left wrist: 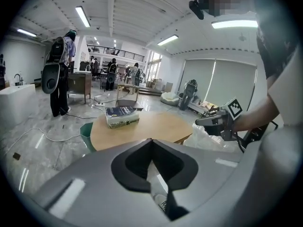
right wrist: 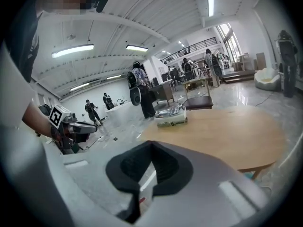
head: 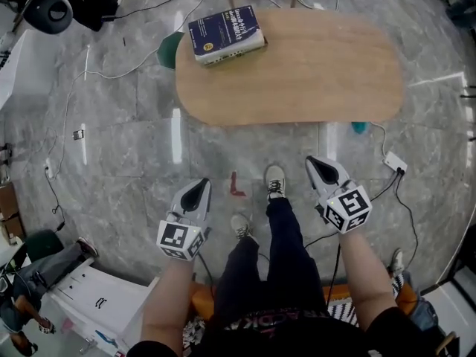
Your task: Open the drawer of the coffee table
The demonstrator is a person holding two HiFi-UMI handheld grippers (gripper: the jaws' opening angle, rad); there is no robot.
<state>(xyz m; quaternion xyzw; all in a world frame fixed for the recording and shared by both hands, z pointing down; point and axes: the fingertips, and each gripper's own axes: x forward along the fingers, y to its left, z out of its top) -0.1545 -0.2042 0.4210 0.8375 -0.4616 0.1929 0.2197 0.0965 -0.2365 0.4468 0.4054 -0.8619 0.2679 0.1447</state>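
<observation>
Facing coffee table (head: pixel 312 73), left gripper (head: pixel 199 189), right gripper (head: pixel 318 163) closed

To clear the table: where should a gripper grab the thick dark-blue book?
Probably grip the thick dark-blue book by its pale long side, coming level from the person's side: it lies flat on the oval wooden table, so only its thickness fits the jaws.

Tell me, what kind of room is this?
Probably a big open workspace or lab hall, not a home. It has a shiny stone floor with a power strip lying on it and long ceiling lights. Several people stand about beyond the wooden coffee table.
</observation>
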